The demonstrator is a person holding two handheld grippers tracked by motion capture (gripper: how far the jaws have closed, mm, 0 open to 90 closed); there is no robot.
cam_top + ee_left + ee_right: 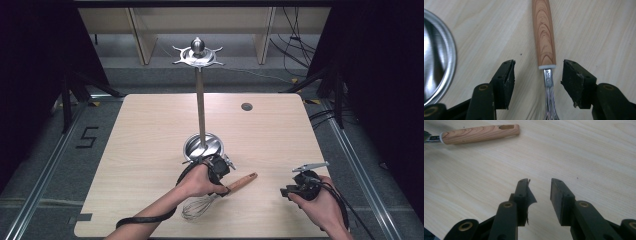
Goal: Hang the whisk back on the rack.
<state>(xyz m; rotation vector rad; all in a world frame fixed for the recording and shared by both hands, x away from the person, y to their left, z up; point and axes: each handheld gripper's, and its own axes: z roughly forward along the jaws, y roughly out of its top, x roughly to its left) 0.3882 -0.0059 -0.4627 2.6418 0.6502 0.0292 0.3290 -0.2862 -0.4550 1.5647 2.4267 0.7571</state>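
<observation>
A wire whisk [197,206] with a wooden handle [242,181] lies on the wooden table [150,130]. My left gripper [223,189] stands open over the whisk's neck. In the left gripper view its jaws straddle the metal ferrule [548,78] just below the handle [544,32], with a gap on each side. My right gripper [286,191] is open near the table's front right, and nothing lies between its jaws [539,186]. The handle [480,133] appears at the upper left of the right gripper view.
A tall metal stand [201,107] with a round shiny base [202,145] and a hooked top rises at the table's middle, just behind my left hand. Its base rim [439,57] is close on the left. A dark round hole [246,106] sits further back.
</observation>
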